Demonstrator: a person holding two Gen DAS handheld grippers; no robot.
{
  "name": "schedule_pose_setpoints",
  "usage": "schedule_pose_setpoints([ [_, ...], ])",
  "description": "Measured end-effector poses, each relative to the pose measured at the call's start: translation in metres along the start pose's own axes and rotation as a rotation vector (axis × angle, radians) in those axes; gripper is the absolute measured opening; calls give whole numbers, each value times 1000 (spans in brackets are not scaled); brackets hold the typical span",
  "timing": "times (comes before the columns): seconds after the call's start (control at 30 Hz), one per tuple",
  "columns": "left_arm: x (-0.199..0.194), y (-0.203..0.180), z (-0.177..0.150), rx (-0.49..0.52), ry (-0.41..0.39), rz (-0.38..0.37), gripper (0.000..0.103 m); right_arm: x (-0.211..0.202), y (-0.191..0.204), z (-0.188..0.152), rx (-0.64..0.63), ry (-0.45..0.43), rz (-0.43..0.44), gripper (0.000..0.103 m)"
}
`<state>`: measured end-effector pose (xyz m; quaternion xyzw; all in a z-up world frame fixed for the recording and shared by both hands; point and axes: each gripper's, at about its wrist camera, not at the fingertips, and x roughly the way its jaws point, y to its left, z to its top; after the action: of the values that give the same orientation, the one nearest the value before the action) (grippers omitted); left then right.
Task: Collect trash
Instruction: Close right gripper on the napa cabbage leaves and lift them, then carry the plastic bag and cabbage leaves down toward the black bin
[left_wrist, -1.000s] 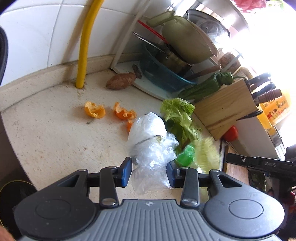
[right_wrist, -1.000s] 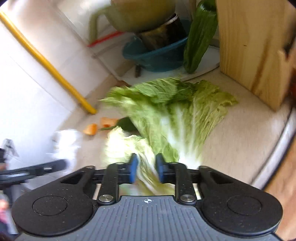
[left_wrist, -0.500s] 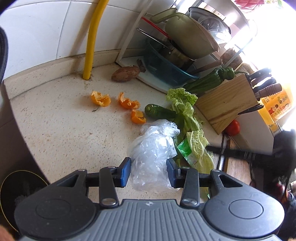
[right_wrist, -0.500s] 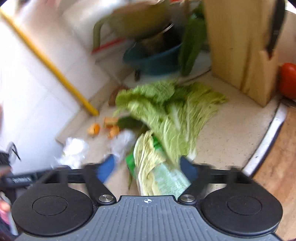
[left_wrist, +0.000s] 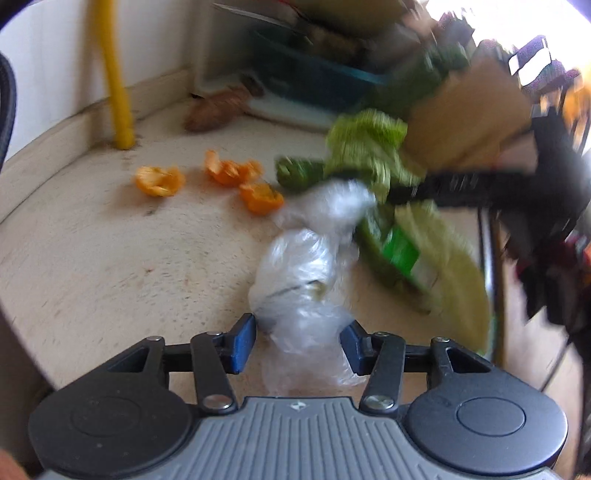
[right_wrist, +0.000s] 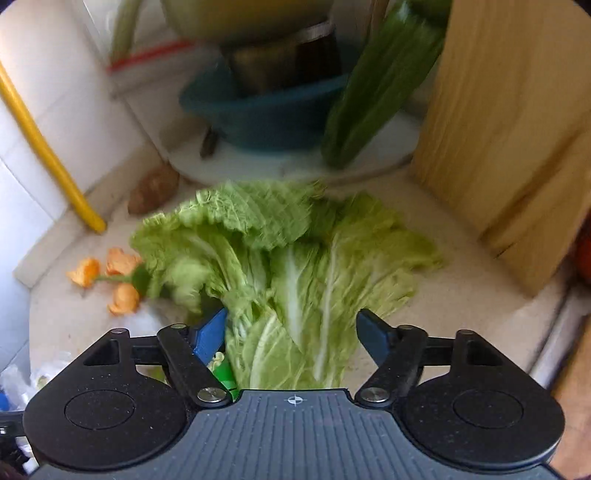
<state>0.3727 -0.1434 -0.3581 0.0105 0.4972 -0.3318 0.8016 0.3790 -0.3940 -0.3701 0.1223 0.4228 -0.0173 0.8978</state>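
Left claw (left_wrist: 297, 345): jaws part-spread, just been widening, straddling the crumpled clear plastic bag (left_wrist: 306, 280) on the speckled beige table (left_wrist: 110, 258); left pad shows a gap, right pad touches or nearly so, so no firm pinch. Bag judged light, soft, slippery; best pinched at the bunched middle. Right claw (right_wrist: 291, 332): jaws spread wide over the pale green cabbage leaves (right_wrist: 295, 254), not gripping; a second ago they stood nearly shut over the leaves. Leaves judged limp, tearable; take the thick white ribs. Beyond lie orange peel pieces (left_wrist: 207, 181), a brown sweet potato (right_wrist: 153, 190), a yellow pipe (left_wrist: 118, 81), and a wooden knife block (right_wrist: 517, 129). Both views blurrier than earlier.
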Motion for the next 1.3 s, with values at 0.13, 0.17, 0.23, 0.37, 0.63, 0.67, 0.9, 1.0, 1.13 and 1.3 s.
schedule_pose_setpoints([
  [0.13, 2, -7, 2, 28, 5, -24, 44, -1, -6, -1, 35, 15, 34, 70],
  [0.17, 0, -7, 2, 11, 10, -58, 42, -1, -6, -1, 35, 15, 34, 60],
  [0.23, -4, -4, 1, -27, 12, -115, 40, -10, -19, -4, 122, 23, 120, 40],
  [0.37, -11, 2, 2, -106, -8, -187, 38, -19, -37, -14, 265, 7, 295, 19],
  [0.63, -32, 5, 1, -181, -74, -228, 38, -61, -78, -53, 524, -130, 488, 16],
  [0.67, -32, 4, 1, -184, -78, -221, 38, -61, -78, -53, 524, -130, 488, 16],
  [0.9, -43, 1, -4, -205, -106, -225, 38, -94, -85, -68, 544, -198, 548, 16],
  [1.0, -49, -1, -7, -217, -124, -223, 38, -103, -82, -74, 564, -214, 614, 16],
  [1.13, -60, -2, -11, -231, -156, -223, 38, -102, -80, -75, 613, -224, 703, 16],
  [1.3, -78, 1, -16, -248, -212, -208, 38, -111, -71, -73, 624, -238, 798, 16],
])
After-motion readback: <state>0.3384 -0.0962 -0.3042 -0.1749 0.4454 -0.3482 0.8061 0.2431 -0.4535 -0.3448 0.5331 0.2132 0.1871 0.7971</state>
